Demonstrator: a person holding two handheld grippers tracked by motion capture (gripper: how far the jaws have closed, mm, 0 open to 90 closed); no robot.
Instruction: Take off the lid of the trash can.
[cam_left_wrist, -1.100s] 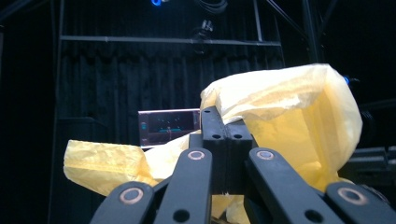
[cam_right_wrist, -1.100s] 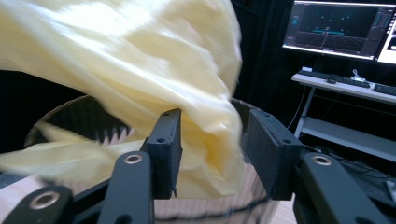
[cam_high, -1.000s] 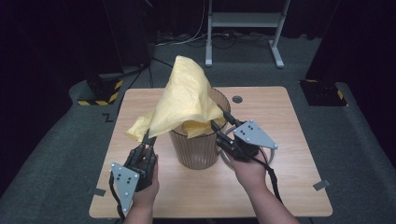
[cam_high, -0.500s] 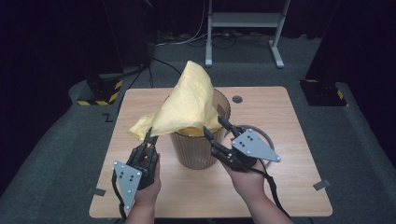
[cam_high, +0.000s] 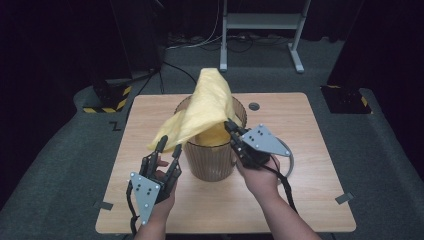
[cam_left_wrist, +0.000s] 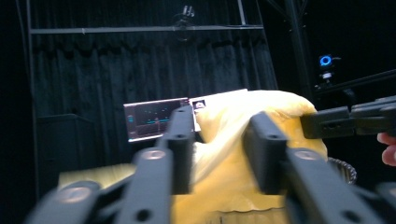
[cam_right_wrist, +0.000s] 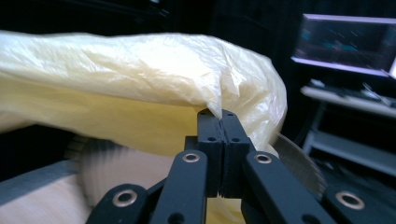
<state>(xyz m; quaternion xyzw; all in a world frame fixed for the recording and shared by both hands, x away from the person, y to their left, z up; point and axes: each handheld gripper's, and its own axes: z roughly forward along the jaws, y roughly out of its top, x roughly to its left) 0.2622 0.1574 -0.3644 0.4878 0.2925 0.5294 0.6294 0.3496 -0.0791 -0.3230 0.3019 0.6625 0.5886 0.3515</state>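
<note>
A dark room hung with black curtains is seen behind a light wooden table (cam_high: 310, 165), which occupies the centre of the high view and stands on grey carpet. A white metal stand (cam_high: 260, 30) is noted at the upper centre of that view, and black-and-yellow hazard tape (cam_high: 107, 102) at the left of the table's far edge.

At the centre of the table a brown ribbed plastic bin (cam_high: 210, 160) stands upright. A thin yellow plastic bag (cam_high: 205, 107) is draped over its rim, rising to a peak above the bin and trailing down toward the lower left, where a corner hangs outside the bin wall.

The left claw (cam_high: 167, 150) is held in the lower left of the high view, just beside the bin's left wall and below the hanging corner of the bag. Its jaws have just been opening and are seen parted at a moderate width. In the left gripper view the yellow plastic bag (cam_left_wrist: 233, 140) shows through the gap between the jaws; contact between pads and film cannot be told.

The right claw (cam_high: 230, 127) is held at the bin's right rim, right of centre in the high view. Its jaws have just been closing. In the right gripper view the right claw (cam_right_wrist: 220, 116) is pressed fully together, with an edge of the yellow plastic bag (cam_right_wrist: 140, 65) pinched at the tips. The bin's rim (cam_right_wrist: 299, 158) is glimpsed, blurred, at the lower right of that view.
</note>
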